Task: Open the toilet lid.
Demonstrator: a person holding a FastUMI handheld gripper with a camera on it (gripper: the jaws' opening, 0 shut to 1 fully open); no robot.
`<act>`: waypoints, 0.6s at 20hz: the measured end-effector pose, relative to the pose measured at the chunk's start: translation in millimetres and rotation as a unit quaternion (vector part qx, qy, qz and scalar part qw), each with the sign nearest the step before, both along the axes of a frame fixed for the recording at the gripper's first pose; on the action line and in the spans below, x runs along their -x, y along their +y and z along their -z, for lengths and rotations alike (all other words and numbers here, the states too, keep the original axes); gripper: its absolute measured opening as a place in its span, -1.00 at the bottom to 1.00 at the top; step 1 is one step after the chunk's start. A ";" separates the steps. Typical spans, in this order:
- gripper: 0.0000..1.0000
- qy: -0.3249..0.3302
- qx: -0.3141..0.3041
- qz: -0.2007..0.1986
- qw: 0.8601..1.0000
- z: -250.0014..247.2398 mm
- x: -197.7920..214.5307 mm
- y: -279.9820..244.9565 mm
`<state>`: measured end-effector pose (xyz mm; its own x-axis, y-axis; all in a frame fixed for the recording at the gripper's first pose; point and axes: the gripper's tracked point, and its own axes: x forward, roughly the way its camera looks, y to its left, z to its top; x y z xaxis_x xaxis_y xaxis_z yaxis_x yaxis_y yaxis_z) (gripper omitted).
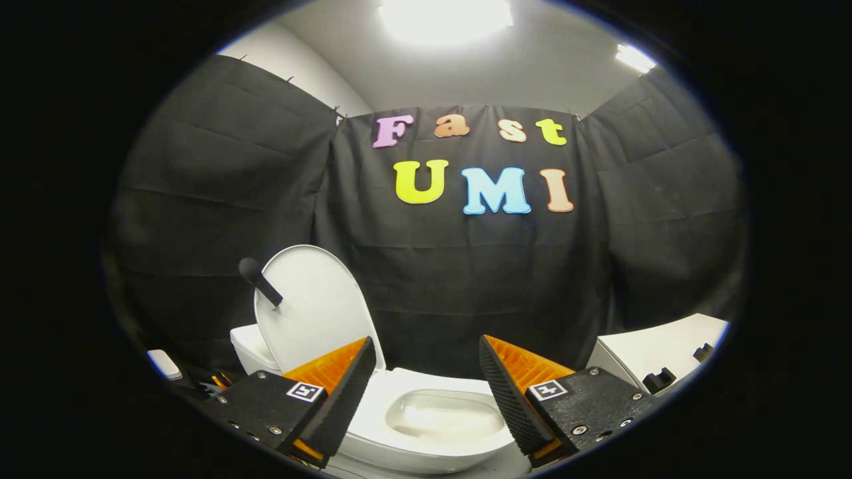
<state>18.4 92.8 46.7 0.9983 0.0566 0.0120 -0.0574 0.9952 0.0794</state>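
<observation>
The white toilet lid stands raised, leaning back toward the tank, just beyond my left finger. A black handle sticks out from the lid's upper left. Below it the white bowl and its rim lie uncovered between and just ahead of my fingers. My gripper is open, its fingers wide apart with nothing between them and touching nothing.
A white box-like unit with small black clips on top sits beyond my right finger. A small white object lies to the left of the tank. Black cloth walls close off the booth behind the toilet.
</observation>
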 end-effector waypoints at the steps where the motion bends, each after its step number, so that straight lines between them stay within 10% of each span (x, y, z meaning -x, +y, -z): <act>1: 0.92 0.002 -0.006 0.004 1.000 4.2 -0.2 -4.3; 12: 0.92 0.026 -0.030 0.047 0.998 39.9 -5.5 -43.1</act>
